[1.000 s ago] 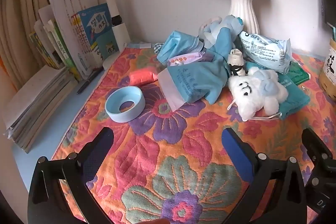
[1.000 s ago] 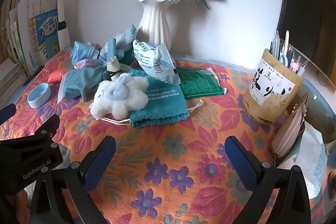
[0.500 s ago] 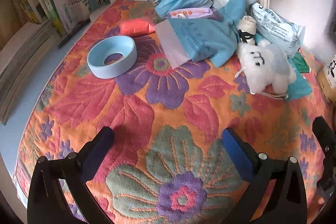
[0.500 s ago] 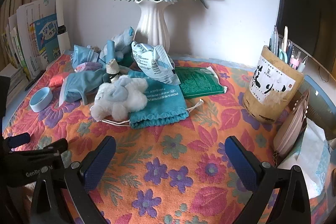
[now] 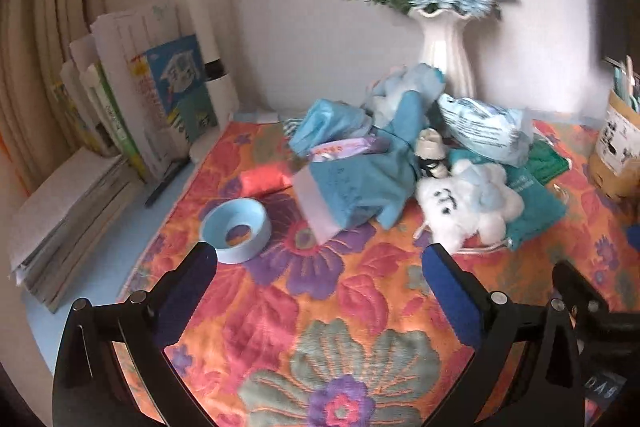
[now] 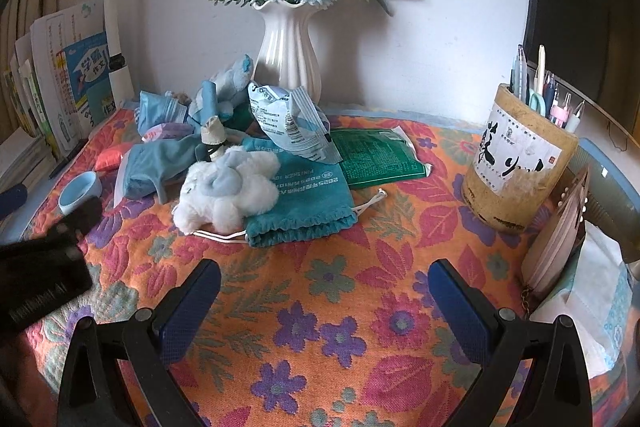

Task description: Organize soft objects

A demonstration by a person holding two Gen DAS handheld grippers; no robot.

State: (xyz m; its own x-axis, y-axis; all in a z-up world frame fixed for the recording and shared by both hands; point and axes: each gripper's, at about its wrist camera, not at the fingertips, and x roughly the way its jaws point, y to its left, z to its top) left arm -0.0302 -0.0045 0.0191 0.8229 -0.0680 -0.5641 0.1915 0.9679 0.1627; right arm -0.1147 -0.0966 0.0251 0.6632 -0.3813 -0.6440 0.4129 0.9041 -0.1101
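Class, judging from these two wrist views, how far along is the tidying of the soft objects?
Nothing looks done: the white plush, teal drawstring bag and blue cloth lie in one heap. Nothing is in hand; left gripper and right gripper are open and empty. All sorting is left.

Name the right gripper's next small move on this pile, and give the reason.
Probably ease the right gripper forward toward the white plush toy. Its jaws stand open and empty, and the toy lies at the pile's near edge, on top of the teal drawstring pouch, with bare cloth in between.
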